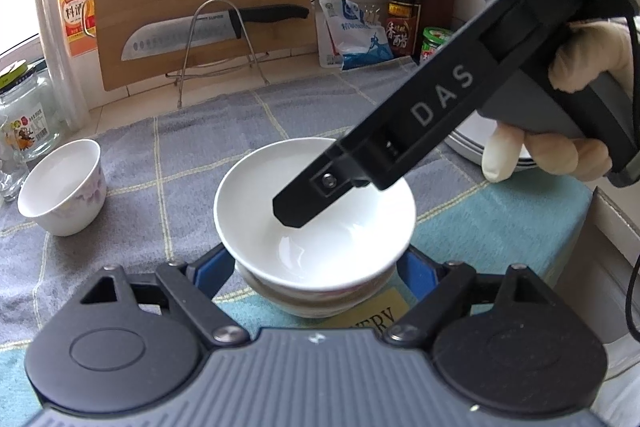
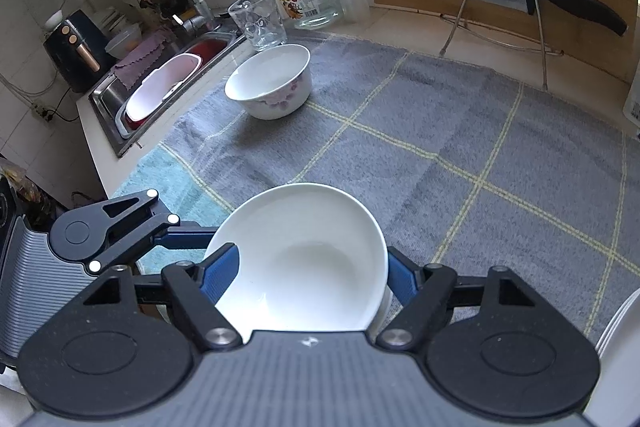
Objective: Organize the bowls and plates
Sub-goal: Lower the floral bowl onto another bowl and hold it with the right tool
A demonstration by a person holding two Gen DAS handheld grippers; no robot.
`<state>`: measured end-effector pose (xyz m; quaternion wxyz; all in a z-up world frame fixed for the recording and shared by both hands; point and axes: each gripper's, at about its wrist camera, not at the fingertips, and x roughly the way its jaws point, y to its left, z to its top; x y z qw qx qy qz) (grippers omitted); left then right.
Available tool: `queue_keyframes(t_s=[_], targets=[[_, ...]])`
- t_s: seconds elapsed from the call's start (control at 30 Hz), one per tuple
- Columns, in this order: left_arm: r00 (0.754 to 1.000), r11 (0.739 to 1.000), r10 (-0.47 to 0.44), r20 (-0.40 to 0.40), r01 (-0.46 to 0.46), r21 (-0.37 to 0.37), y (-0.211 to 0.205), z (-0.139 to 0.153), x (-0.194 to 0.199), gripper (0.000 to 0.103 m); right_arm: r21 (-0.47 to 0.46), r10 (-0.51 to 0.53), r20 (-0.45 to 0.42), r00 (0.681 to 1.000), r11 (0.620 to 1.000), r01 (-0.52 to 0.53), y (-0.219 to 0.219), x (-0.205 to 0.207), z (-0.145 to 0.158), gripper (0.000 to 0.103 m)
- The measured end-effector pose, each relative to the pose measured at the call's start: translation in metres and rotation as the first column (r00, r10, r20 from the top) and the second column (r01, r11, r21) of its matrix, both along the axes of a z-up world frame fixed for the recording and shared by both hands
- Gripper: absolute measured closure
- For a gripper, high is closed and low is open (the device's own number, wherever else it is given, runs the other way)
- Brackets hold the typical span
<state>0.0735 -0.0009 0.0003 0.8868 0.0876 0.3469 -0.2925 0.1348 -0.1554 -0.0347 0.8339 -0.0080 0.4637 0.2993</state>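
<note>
Left wrist view: we see our left gripper (image 1: 316,269) with its blue pads pressed against the sides of a stack of bowls (image 1: 316,291) on a grey checked cloth (image 1: 192,155). A plain white bowl (image 1: 316,211) sits on top of that stack. Our right gripper (image 1: 292,215) reaches down into it, one finger inside; in its own view (image 2: 308,279) the rim lies between the blue pads, pinched. A flowered bowl (image 1: 60,187) stands well apart from the stack, near a glass jar (image 1: 24,111).
</note>
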Motion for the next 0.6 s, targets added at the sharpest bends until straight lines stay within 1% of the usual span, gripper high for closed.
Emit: queue_keyframes(t_s=[0.6], targets=[[1.0,1.0,-0.003,-0.01,0.003,0.008,-0.0014,-0.0041,0.0024,0.016,-0.006,0.004,-0.018,1.0,1.0,-0.004,-0.0002,0.0042,-0.0057,0.021]])
